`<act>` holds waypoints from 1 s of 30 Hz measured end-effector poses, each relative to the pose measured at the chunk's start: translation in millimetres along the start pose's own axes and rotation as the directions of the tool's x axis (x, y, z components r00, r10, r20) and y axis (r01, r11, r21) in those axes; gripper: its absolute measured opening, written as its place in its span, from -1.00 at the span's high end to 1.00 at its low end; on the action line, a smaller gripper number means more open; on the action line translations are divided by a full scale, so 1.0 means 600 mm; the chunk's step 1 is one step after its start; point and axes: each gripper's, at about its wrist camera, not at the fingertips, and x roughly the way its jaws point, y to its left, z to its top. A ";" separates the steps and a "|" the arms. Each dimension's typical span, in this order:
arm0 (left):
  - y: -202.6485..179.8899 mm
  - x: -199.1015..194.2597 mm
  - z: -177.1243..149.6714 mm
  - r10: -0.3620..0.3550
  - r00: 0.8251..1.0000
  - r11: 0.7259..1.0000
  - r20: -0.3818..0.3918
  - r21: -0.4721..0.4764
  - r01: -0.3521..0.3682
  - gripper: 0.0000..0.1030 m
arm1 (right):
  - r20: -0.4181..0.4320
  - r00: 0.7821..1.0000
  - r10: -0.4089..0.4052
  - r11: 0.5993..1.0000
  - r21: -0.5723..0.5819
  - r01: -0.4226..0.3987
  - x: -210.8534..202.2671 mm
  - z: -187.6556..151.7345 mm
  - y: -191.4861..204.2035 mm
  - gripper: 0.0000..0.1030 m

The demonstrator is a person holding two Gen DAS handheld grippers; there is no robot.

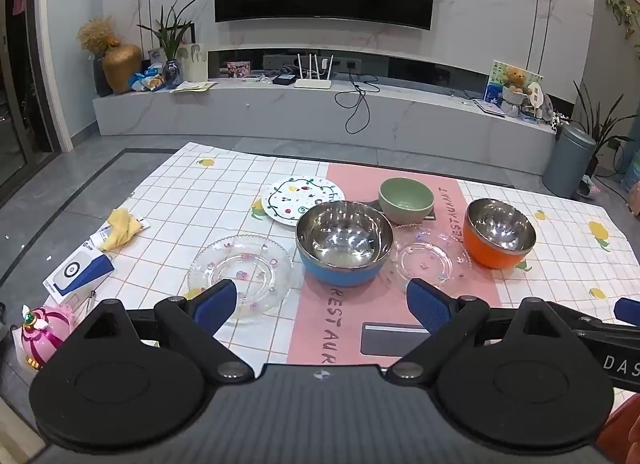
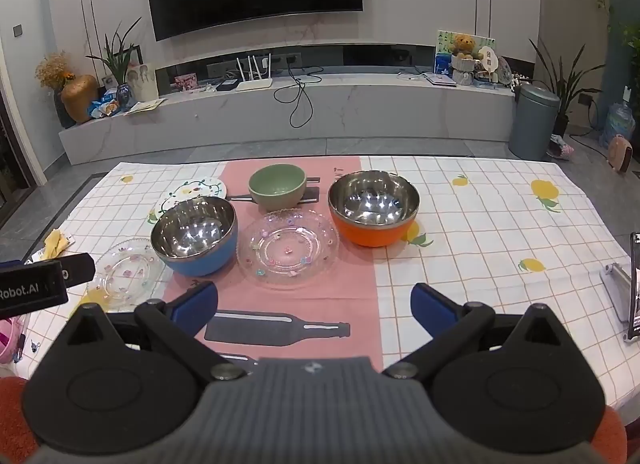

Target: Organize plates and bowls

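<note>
Crockery is spread across the counter (image 2: 480, 223), untouched. Both jaws are held wide and empty. The left gripper (image 1: 320, 304) is nearest the blue steel bowl (image 1: 344, 242); the right gripper (image 2: 316, 304) is faced by the clear glass plate (image 2: 288, 248), just ahead.

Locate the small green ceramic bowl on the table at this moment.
The small green ceramic bowl sits at the far end of the pink runner, behind the clear glass plate and between the blue-sided steel bowl and orange-sided steel bowl.
</note>
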 end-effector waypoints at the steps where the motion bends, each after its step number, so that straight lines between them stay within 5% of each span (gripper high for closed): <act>1: 0.000 0.000 0.000 0.003 1.000 1.000 0.003 0.004 -0.003 -1.00 | 0.002 1.000 0.000 1.000 0.001 0.000 0.000 0.000 0.000 -0.95; 30: -0.008 0.001 -0.008 -0.030 1.000 1.000 0.003 -0.004 0.030 -0.89 | 0.011 1.000 -0.008 1.000 -0.010 0.009 -0.002 0.000 0.004 -0.95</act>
